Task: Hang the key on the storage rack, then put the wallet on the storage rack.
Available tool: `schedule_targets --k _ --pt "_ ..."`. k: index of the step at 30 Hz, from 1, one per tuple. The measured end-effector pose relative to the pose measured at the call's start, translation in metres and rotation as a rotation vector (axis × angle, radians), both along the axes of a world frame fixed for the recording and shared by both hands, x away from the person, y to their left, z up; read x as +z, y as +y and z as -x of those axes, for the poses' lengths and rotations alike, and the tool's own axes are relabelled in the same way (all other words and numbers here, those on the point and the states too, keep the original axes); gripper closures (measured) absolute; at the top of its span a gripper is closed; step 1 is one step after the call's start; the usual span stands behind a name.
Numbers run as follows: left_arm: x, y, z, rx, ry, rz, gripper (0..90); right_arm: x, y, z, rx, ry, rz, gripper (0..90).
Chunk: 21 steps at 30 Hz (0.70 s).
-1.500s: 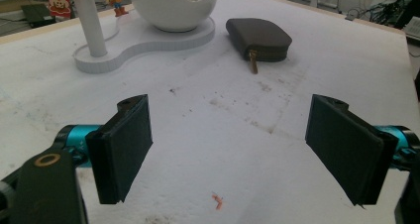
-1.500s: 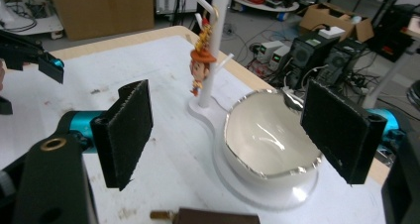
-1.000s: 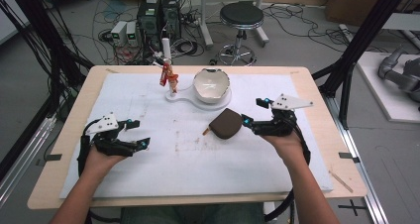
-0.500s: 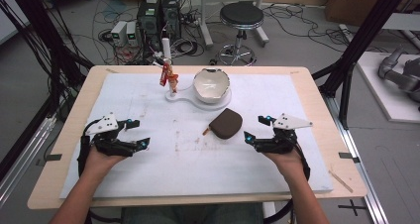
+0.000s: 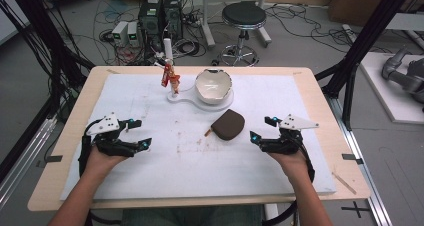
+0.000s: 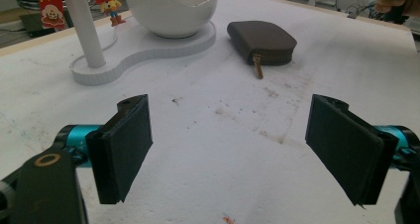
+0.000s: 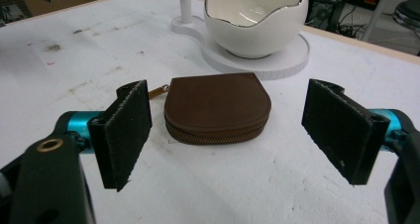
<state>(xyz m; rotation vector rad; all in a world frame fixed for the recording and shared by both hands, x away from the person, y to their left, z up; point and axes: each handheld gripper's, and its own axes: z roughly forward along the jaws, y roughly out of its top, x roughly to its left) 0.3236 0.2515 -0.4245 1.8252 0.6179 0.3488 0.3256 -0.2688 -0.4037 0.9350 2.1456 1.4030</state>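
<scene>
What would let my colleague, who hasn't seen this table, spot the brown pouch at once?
Start at the white egg-shaped bowl on its white stand near the table's far edge. Just in front of it, toward the right hand-held gripper, lies the brown pouch, flat on the white mat. It is the only dark, rounded, zippered thing there, with a small pull tab.

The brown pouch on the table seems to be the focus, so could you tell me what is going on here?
A person holds a claw in each hand. The right claw sits open just beside the brown zip pouch, not touching it. The left claw rests open farther off. The pouch lies flat on the white mat, in front of the egg-shaped bowl.
</scene>
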Motion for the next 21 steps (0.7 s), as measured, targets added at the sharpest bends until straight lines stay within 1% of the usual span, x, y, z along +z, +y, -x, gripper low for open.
schedule_targets --k 3,13,15,18,20,21 --pt "-0.0006 -0.0006 -0.0005 -0.004 0.005 -0.004 18.1 0.0005 -0.0007 0.0008 -0.002 0.002 -0.007 19.5" --pt "-0.0004 -0.0024 0.0014 -0.002 0.011 0.004 18.1 0.0034 -0.0049 0.0040 -0.014 -0.011 -0.017 19.5" --pt "-0.0004 -0.0032 0.0016 -0.002 0.013 0.005 18.1 0.0034 -0.0053 0.0044 -0.017 -0.008 -0.020 19.5" --pt "-0.0005 -0.0046 0.0031 -0.022 0.007 0.003 18.1 0.0025 -0.0071 0.0036 -0.019 -0.002 -0.018 19.5" --pt "-0.0011 -0.0063 0.0030 -0.023 0.012 -0.007 18.0 0.0023 -0.0084 0.0027 -0.021 -0.006 -0.020 19.5" --pt "-0.0013 -0.0071 0.0027 -0.022 0.014 -0.005 18.1 0.0024 -0.0087 0.0029 -0.022 -0.005 -0.019 19.5"
